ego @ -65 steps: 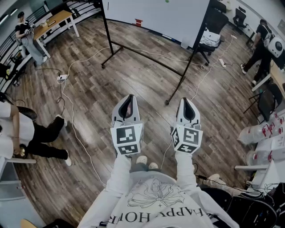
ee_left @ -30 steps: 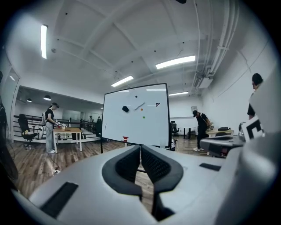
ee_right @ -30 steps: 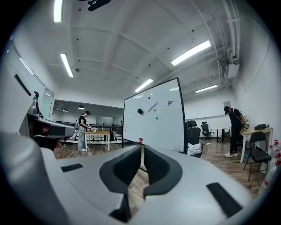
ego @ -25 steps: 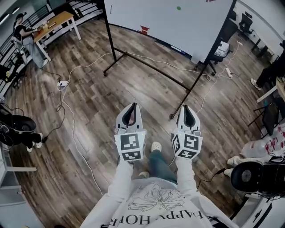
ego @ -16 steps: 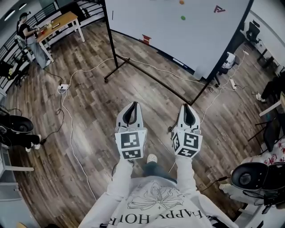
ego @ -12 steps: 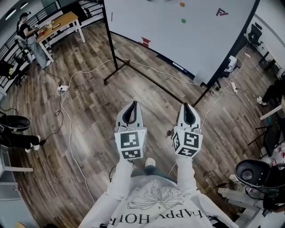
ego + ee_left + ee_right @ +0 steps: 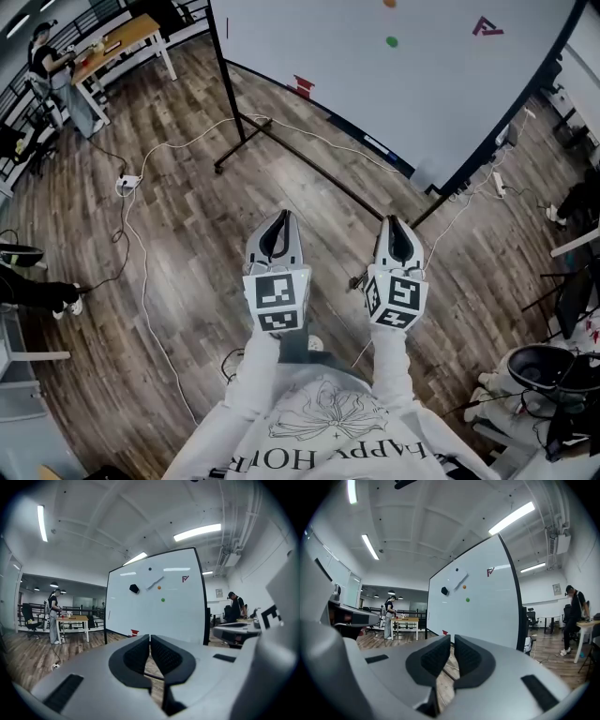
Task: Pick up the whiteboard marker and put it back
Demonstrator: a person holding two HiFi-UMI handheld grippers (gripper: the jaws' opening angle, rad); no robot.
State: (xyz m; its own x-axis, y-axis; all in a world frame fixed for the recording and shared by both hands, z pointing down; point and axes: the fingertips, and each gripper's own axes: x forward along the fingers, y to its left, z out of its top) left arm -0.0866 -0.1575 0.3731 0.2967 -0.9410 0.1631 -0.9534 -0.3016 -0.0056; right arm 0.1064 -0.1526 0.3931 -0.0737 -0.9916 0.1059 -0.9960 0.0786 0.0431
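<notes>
A big whiteboard (image 7: 412,84) on a black wheeled stand fills the top of the head view, just ahead of me. It carries a green dot (image 7: 391,41), a red mark (image 7: 487,26) and a small red item (image 7: 301,86) near its lower edge. No marker can be made out at this size. My left gripper (image 7: 276,219) and right gripper (image 7: 398,225) are held side by side over the wood floor, pointing at the board. Both are shut and empty. The left gripper view shows the left gripper (image 7: 150,637) facing the whiteboard (image 7: 154,611). The right gripper (image 7: 453,637) faces the whiteboard (image 7: 480,616) too.
The stand's black floor bar (image 7: 309,167) runs across the floor ahead. White cables (image 7: 141,272) and a power strip (image 7: 125,181) lie to the left. A person (image 7: 42,58) stands at a wooden table (image 7: 122,39) far left. Office chairs (image 7: 539,370) sit at the right, where another person (image 7: 574,618) stands.
The whiteboard has grown larger and come nearer in the head view. Both grippers keep the same pose, shut and side by side. The seated person at the left has slid out of view.
</notes>
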